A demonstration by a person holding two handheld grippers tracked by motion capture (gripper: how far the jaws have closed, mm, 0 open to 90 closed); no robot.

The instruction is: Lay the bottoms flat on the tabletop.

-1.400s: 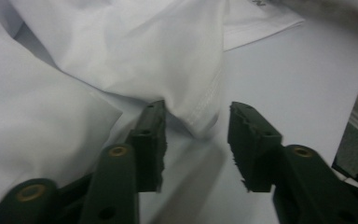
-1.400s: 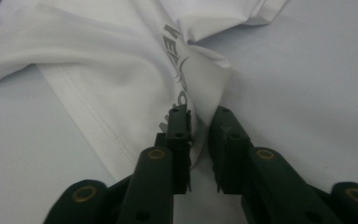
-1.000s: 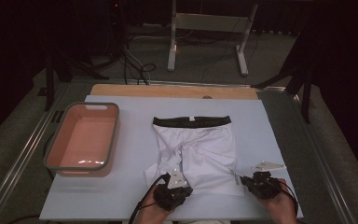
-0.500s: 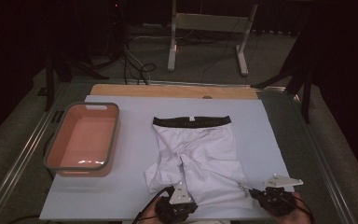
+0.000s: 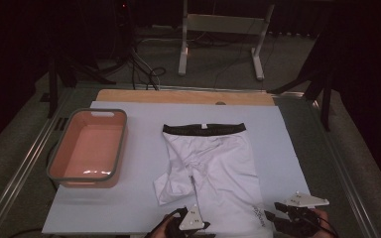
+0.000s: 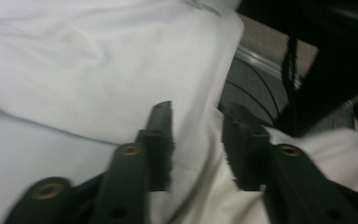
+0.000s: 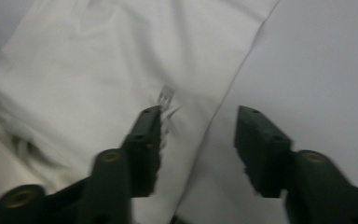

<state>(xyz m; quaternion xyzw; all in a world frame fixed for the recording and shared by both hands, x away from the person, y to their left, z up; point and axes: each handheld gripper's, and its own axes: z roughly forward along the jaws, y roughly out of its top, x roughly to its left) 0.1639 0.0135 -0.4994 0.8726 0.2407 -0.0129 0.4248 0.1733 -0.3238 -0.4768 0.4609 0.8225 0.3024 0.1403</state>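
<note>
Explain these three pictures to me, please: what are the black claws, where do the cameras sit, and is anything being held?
No robot arm is at work here. A person holds a two-jaw tool in each hand: the left gripper and the right gripper, seen at the bottom of the high view, which a fixed camera takes from above the table. The other two pictures come from small cameras riding on the grippers, looking along their black jaws.

On the light sheet over the table lie a pair of white boxer briefs with a black waistband, spread out with one leg rumpled, and to their left an empty pink tub with a grey rim.

Nothing is held. The jaws of both grippers have just been opening. The left gripper's jaws stand apart with a ridge of the white cloth between them, let go; the right gripper's straddle the cloth's edge.
</note>
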